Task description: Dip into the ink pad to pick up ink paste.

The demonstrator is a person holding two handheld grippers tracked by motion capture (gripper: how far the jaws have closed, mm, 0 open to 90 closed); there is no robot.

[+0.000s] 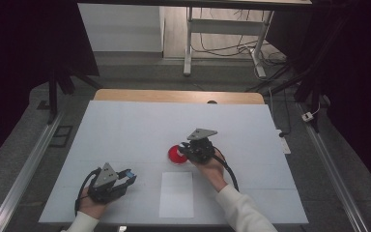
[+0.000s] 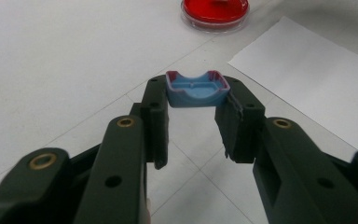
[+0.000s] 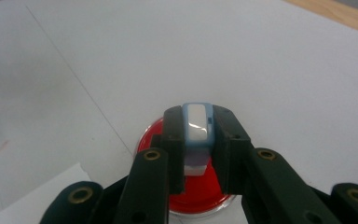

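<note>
Right gripper (image 3: 197, 140) clamped a stamp (image 3: 196, 128) over red dish (image 3: 200, 196); left gripper (image 2: 196, 100) pinched blue cap (image 2: 196, 88). Should press straight down, evenly.

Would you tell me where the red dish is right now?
In the high view, the red dish sits mid-table, under the right gripper, just beyond the white paper sheet.

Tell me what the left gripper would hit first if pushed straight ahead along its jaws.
Probably the red dish, slightly right of the line ahead of the left gripper holding the blue cap; bare table before it.
</note>
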